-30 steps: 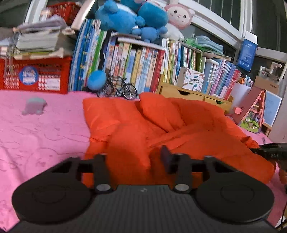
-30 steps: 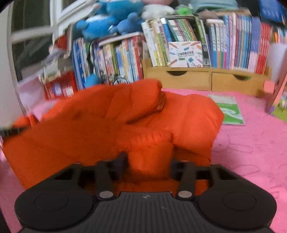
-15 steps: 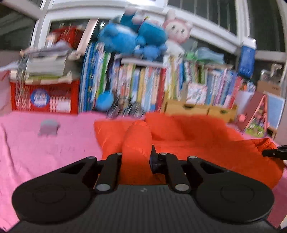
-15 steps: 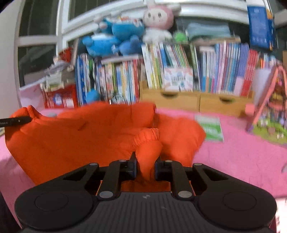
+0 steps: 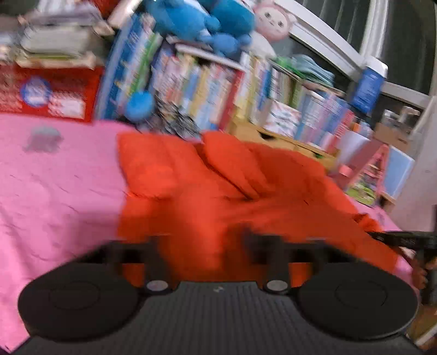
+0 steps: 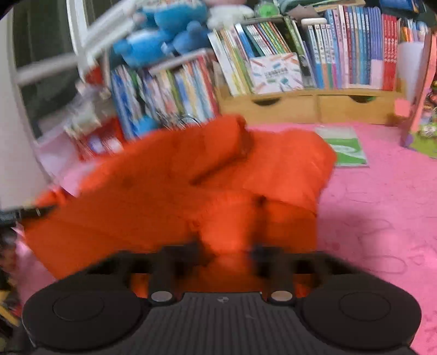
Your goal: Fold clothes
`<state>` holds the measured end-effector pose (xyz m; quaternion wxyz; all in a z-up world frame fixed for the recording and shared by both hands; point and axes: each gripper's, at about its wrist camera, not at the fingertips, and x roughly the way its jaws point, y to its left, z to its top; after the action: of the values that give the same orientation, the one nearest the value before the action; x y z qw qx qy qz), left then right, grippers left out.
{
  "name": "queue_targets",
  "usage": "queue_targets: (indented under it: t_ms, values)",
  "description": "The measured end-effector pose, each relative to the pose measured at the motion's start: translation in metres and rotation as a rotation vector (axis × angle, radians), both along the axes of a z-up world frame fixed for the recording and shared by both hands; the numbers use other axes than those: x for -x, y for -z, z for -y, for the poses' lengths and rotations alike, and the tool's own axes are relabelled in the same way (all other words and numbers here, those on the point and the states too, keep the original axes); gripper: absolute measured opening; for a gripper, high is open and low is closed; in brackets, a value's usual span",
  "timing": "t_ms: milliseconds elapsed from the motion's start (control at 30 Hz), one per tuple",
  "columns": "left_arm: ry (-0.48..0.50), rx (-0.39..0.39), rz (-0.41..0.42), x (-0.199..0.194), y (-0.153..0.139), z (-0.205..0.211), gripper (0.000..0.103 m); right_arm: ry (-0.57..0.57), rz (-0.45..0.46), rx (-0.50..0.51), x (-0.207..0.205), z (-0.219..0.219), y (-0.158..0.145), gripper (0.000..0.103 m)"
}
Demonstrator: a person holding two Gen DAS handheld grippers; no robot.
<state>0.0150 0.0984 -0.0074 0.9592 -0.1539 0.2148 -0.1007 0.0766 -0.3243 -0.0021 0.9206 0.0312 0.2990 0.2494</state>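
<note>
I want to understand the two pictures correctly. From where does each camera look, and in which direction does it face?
Left wrist: sits on the left gripper, low over the pink cover, facing the orange garment and bookshelf; its own fingers show, and the right gripper's tip at the right edge.
Right wrist: sits on the right gripper, facing the garment and wooden drawers; its own fingers show.
Shared: garment, cover, books, blue plush toys.

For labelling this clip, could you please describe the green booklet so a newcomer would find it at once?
Start at the wooden drawer unit under the row of books. On the pink cloth before it, right of the orange garment, lies the green booklet. It is the only flat green-and-white item there.
</note>
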Motion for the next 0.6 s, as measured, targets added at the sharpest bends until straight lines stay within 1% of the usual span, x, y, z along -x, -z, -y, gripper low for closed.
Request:
queue_targets:
  t_ms: [67,133,167,233,300,367,400,500,600]
  values:
    - [-0.022,0.063,0.075,0.006,-0.020,-0.008,0.013,0.018,0.068,-0.008,0.010,0.000,-0.019,0.016]
    - [-0.013,0.067,0.164,0.005,-0.048,-0.011,0.013,0.026,0.149,-0.028,0.013,0.003,-0.046,0.016]
    - [-0.015,0.046,0.211,0.001,-0.060,-0.009,0.013,0.029,0.187,-0.040,0.013,0.004,-0.060,0.016]
    - [-0.036,-0.039,0.281,-0.017,-0.081,-0.001,0.013,0.047,0.259,-0.043,0.002,0.004,-0.083,0.016]
    - [-0.069,-0.125,0.285,-0.049,-0.088,0.008,0.014,0.076,0.328,-0.037,-0.016,0.001,-0.103,0.016]
    - [-0.102,-0.211,0.280,-0.083,-0.093,0.017,0.014,0.104,0.357,-0.019,-0.043,-0.007,-0.112,0.017]
    - [-0.114,-0.241,0.253,-0.100,-0.090,0.020,0.014,0.117,0.362,0.000,-0.057,-0.011,-0.113,0.017]
    - [-0.150,-0.317,0.162,-0.146,-0.070,0.026,0.014,0.146,0.344,0.091,-0.101,-0.031,-0.097,0.018]
    - [-0.183,-0.379,0.111,-0.170,-0.046,0.031,0.015,0.164,0.309,0.174,-0.139,-0.050,-0.074,0.018]
